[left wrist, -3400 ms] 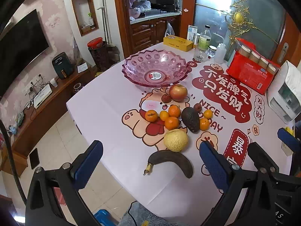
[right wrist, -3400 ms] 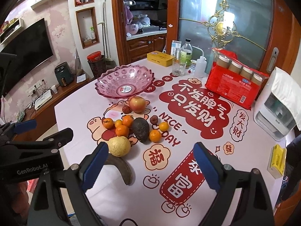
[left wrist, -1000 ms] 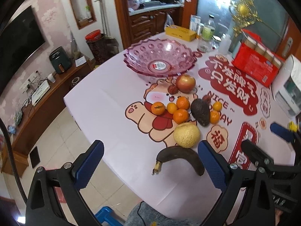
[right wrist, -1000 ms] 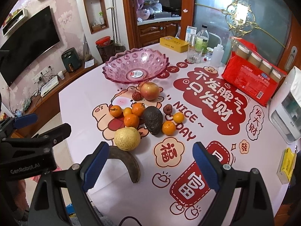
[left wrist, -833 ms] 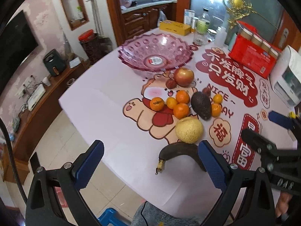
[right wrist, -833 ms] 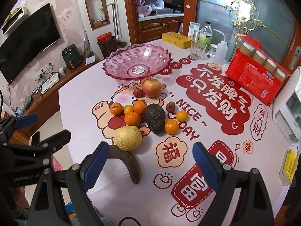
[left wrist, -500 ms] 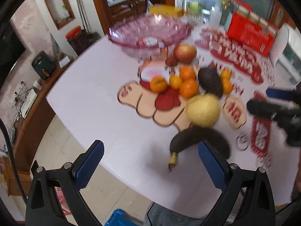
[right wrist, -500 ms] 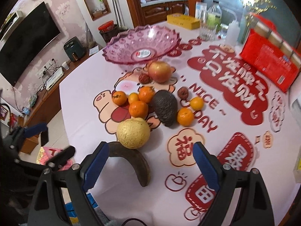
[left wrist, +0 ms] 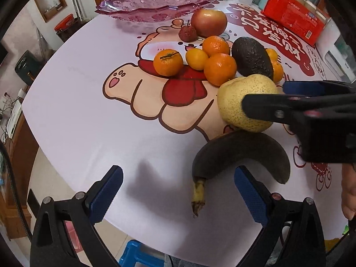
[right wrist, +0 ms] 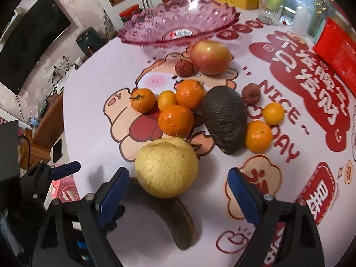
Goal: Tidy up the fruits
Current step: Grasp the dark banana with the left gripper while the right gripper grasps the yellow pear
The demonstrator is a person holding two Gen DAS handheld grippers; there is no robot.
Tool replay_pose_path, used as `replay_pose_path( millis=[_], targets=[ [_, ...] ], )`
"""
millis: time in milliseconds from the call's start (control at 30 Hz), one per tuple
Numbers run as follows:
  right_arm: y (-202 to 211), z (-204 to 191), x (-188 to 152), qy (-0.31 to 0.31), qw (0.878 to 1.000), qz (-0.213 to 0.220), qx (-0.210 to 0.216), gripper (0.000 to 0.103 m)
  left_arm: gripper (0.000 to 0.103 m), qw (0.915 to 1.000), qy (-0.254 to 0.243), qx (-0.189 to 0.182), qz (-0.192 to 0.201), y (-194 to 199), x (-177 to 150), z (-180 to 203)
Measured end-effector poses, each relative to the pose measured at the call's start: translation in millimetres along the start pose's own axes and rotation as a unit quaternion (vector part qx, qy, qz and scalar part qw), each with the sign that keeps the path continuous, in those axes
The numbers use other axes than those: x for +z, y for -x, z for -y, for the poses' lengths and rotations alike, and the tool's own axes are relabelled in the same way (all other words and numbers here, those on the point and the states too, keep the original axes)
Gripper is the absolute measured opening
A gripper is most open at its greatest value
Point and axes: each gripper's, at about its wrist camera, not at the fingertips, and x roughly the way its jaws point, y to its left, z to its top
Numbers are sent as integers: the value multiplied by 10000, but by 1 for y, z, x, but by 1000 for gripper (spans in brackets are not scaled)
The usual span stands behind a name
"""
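Yellow pear [right wrist: 166,166]: right hand-held gripper [right wrist: 179,197] has closed in, jaws apart around it.
Left hand-held gripper [left wrist: 178,197]: apart, nearer black banana [left wrist: 240,153].
Bowl [right wrist: 178,22]: empty; grasp comes next.

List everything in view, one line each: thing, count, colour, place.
bowl: 1, pink, far side of table, nothing seen inside
apple: 1, red, before bowl
small wrinkled fruits: 2, dark red, one beside apple, one right of avocado
tangerines: 6, orange, four left of avocado, two right
avocado: 1, dark, centre
pear: 1, yellow, near side
banana: 1, blackened, nearest table edge
red package: 1, far right
left gripper: open, at banana
right gripper: open, around pear
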Motion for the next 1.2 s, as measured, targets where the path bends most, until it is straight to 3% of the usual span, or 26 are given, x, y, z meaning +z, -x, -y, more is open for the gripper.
replay_pose_path(
  millis=[167, 267, 467, 667, 900, 1067, 1200],
  targets=[
    [-17, 3, 5, -144, 9990, -117, 405, 90, 99, 9999, 118, -91, -60, -7, 4, -5],
    [-16, 2, 4, -148, 9965, -147, 812, 69, 99, 9998, 120, -149, -70, -11, 7, -2],
    [-4, 13, -5, -156, 9989, -54, 434, 69, 99, 9997, -123, -206, -42, -16, 13, 16],
    [8, 56, -17, -638, 9975, -91, 302, 69, 94, 9966, -786, -154, 175, -13, 17, 38],
    [16, 73, -29, -749, 9968, -128, 233, 69, 84, 9791, -2022, -201, 121, -11, 18, 58],
    [12, 69, -29, -679, 9973, -163, 247, 69, 80, 9650, -2611, -232, -76, -16, 18, 65],
    [12, 69, -29, -668, 9974, -155, 241, 69, 71, 9524, -3016, -386, -204, -23, 18, 78]
  ],
)
